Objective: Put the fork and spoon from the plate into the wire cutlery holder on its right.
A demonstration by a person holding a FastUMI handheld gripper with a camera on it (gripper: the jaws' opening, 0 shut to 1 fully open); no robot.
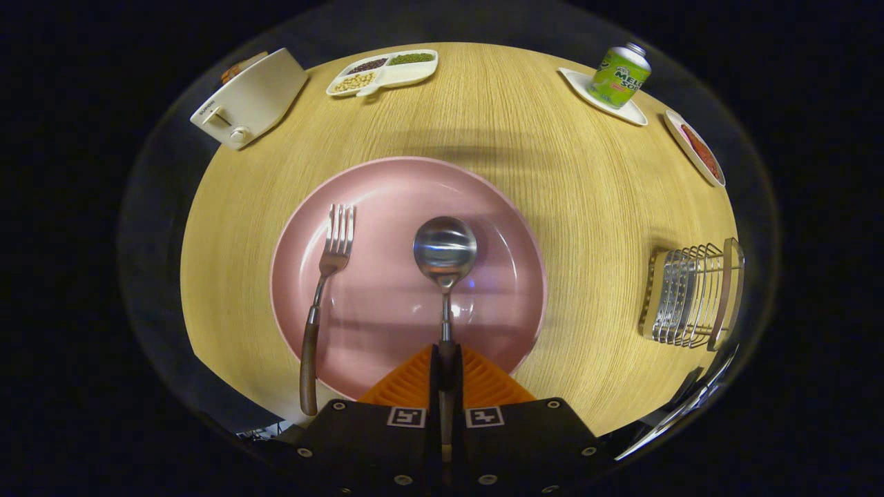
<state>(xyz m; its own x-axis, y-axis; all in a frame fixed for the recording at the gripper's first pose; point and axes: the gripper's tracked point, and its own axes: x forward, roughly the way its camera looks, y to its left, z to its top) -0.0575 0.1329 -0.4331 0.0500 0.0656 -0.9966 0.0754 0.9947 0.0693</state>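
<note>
A pink plate lies on the wooden table just ahead of my fingers. My gripper is shut on the spoon's handle; the spoon sticks out forward over the plate, bowl facing up, and looks lifted slightly. To the spoon's left the fork rests with its tines on the plate and its brown handle hanging over the near rim. The wire cutlery holder with wooden ends stands on the table to the plate's right.
A white toaster stands far left. A divided dish of beans sits at the back. A green can on a white coaster and a small dish of red food are at the far right.
</note>
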